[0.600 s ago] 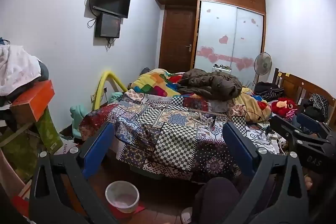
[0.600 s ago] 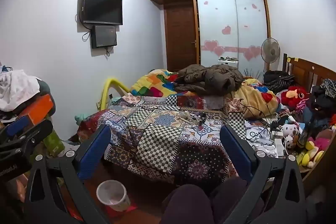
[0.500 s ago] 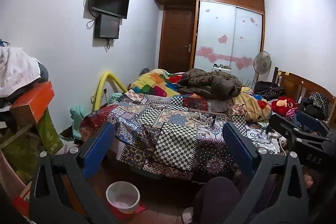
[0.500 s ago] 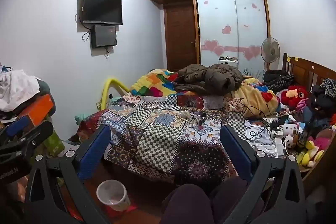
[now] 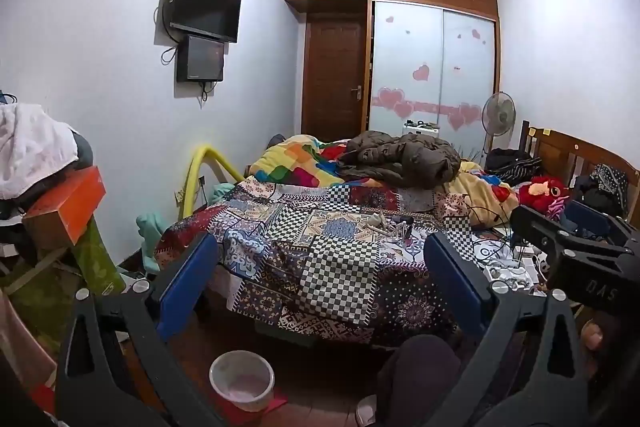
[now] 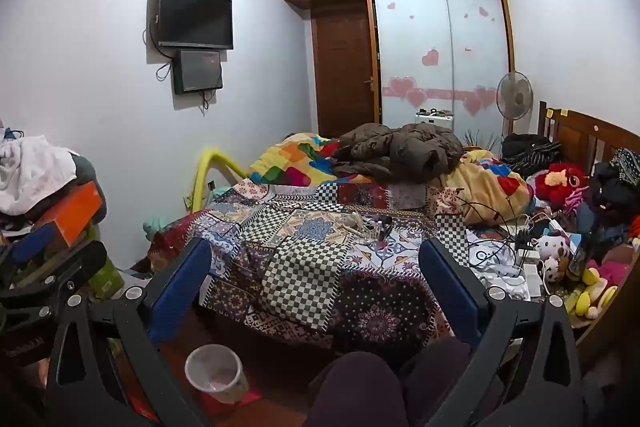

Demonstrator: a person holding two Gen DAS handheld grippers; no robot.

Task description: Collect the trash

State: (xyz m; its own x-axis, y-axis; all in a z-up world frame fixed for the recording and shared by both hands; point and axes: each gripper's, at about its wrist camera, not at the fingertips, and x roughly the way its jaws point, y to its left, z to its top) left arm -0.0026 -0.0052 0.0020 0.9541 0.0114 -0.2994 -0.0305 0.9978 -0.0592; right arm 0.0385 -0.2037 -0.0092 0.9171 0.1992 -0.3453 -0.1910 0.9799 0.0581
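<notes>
both your claws gape wide and empty over the foot of the patchwork bed

your left gripper (image 5: pixel 320 279) and right gripper (image 6: pixel 316 275) each show blue-padded black fingers spread apart with nothing between them; the small pale scraps of trash (image 6: pixel 360 223) lie mid-way up the chequered patchwork quilt (image 6: pixel 304 275), well beyond both sets of fingertips, and the round white plastic bin (image 5: pixel 242 381) stands on a red mat on the dark floor below the left gripper, just beside your dark-trousered knee (image 6: pixel 360 383)
</notes>
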